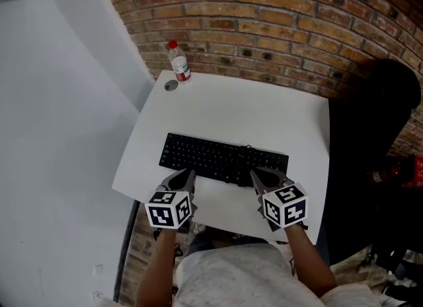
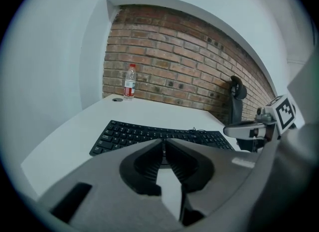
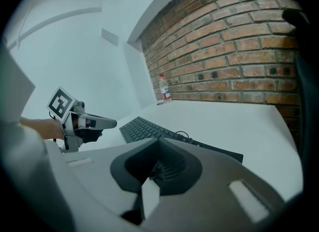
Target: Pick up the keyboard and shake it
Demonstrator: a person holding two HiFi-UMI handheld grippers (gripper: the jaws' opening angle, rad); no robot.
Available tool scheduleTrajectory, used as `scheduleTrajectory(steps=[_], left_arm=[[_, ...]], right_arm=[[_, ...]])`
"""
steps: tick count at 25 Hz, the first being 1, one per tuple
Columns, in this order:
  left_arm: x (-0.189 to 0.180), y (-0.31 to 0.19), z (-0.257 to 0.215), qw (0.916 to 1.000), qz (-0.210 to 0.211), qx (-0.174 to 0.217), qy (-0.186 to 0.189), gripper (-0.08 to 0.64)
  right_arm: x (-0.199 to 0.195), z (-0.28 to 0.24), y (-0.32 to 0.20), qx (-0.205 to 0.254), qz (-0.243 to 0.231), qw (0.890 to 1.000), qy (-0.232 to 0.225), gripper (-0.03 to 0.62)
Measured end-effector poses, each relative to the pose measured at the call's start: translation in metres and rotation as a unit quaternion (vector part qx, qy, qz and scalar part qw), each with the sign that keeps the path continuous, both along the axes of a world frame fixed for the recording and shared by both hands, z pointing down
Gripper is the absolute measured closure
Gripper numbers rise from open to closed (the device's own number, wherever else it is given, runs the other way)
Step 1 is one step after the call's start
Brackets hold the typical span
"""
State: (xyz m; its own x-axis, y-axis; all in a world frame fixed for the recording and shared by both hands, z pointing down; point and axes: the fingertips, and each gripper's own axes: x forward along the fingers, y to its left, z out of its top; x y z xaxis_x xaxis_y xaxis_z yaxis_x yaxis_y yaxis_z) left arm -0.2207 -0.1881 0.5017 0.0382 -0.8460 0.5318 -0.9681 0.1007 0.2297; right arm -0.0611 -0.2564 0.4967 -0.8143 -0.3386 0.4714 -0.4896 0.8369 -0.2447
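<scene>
Both pressed together, empty: left tongs (image 1: 187, 175), right tongs (image 1: 259, 175). Hover at near edge of keyboard (image 1: 225, 157) on tabletop (image 1: 264, 111), apparently not touching.

soft, even, cool daylight, faint shadows, strong fisheye bending with dark corners in both gripper views
</scene>
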Motion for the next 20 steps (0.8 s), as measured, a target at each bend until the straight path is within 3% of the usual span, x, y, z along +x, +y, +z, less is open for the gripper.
scheduleTrajectory(steps=[9, 20], left_arm=[[-0.046, -0.025, 0.013, 0.9977, 0.062, -0.017, 0.019, 0.482], [-0.113, -0.045, 0.035, 0.9919, 0.109, -0.060, 0.023, 0.329]], right_arm=[[0.010, 0.014, -0.026, -0.013, 0.079, 0.997, 0.018, 0.524], [0.043, 0.026, -0.046, -0.011, 0.169, 0.984, 0.062, 0.424]])
